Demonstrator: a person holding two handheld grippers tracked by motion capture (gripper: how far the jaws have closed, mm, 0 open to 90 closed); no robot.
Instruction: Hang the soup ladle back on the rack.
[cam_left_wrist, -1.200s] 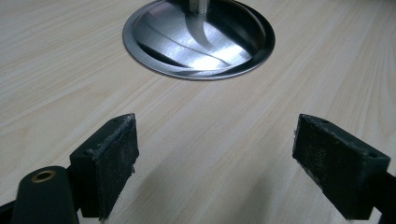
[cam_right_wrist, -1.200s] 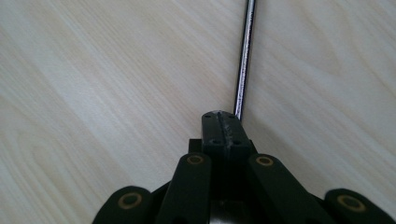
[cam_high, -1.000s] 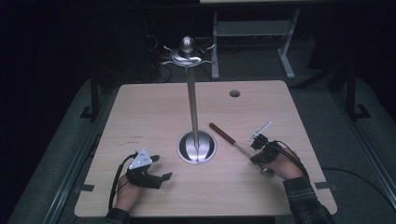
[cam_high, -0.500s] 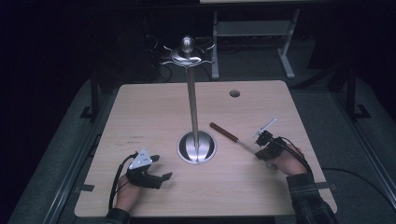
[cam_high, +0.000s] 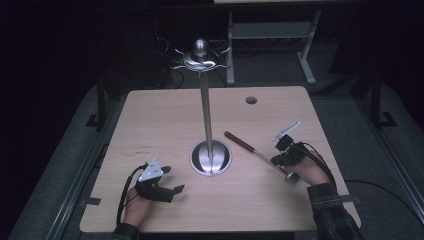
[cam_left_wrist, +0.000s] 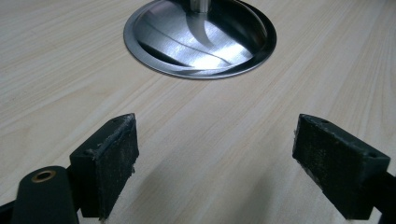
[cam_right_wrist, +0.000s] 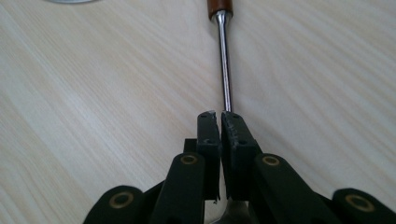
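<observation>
Utensil (cam_high: 253, 152), with wooden handle and thin metal shaft, lies on the table (cam_high: 165, 120) right of the stand base (cam_high: 210, 157), handle pointing far-left. The right gripper (cam_right_wrist: 220, 116) is clamped on the shaft near its bowl end. The left gripper (cam_left_wrist: 215, 163) rests near-left of the base, jaws apart and empty. Risk: the round, polished shaft may rotate or slip in the pads on lifting, since the handle weight sits far from the grip.

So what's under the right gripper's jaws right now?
The right gripper is shut on the metal shaft of a wooden-handled utensil lying on the table. Its working end is hidden beneath the gripper.
</observation>
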